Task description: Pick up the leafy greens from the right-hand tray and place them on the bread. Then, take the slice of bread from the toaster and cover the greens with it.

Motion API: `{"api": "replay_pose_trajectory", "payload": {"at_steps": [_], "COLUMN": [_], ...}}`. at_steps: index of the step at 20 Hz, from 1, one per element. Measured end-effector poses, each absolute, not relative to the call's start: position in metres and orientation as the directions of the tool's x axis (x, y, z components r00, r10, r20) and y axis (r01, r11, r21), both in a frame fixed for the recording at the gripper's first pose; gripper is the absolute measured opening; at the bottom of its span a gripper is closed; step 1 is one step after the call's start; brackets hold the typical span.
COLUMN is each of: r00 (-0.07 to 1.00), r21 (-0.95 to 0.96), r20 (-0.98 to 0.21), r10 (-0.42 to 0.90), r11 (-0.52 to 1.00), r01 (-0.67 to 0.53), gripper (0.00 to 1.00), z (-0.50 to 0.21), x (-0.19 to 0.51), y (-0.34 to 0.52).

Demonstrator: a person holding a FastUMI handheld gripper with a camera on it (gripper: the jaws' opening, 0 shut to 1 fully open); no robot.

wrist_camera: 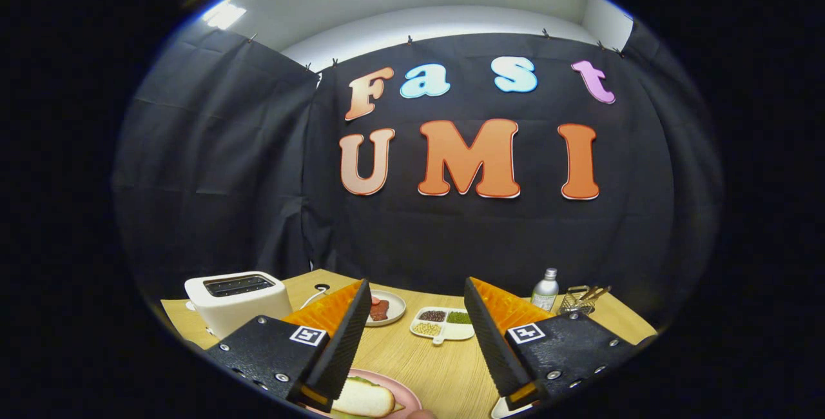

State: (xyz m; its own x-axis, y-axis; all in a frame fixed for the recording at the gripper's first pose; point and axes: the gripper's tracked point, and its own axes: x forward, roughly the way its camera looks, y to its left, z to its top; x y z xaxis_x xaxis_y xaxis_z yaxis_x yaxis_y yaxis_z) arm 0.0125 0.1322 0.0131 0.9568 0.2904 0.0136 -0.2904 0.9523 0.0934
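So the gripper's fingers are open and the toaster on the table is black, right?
Not quite. The gripper is open, fingers wide apart and holding nothing, but the toaster beyond the left finger on the wooden table is white, not black. The gripper view shows it.

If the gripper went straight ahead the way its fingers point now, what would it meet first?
Probably the divided dish of beans just beyond the open gripper, with bare table between; if it passes above that, the black cloth wall. Depth is unclear.

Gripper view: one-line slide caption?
Open gripper hovers over wooden table, white toaster beyond its fingers, bread on pink plate between them.
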Motion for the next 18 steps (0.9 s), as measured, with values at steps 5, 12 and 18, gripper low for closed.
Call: {"api": "replay_pose_trajectory", "payload": {"at_steps": [5,12,18], "r00": [0.961,0.963,0.962], "r21": [0.084,0.078,0.060], "r20": [0.091,0.143,0.160], "r10": [0.261,0.229,0.222], "r11": [0.960,0.967,0.970], "r01": [-0.269,-0.241,-0.234], "gripper": [0.92,0.94,0.94], "z": [0.037,0.051,0.054], "x": [0.010,0.008,0.005], "y": [0.128,0.113,0.112]}}
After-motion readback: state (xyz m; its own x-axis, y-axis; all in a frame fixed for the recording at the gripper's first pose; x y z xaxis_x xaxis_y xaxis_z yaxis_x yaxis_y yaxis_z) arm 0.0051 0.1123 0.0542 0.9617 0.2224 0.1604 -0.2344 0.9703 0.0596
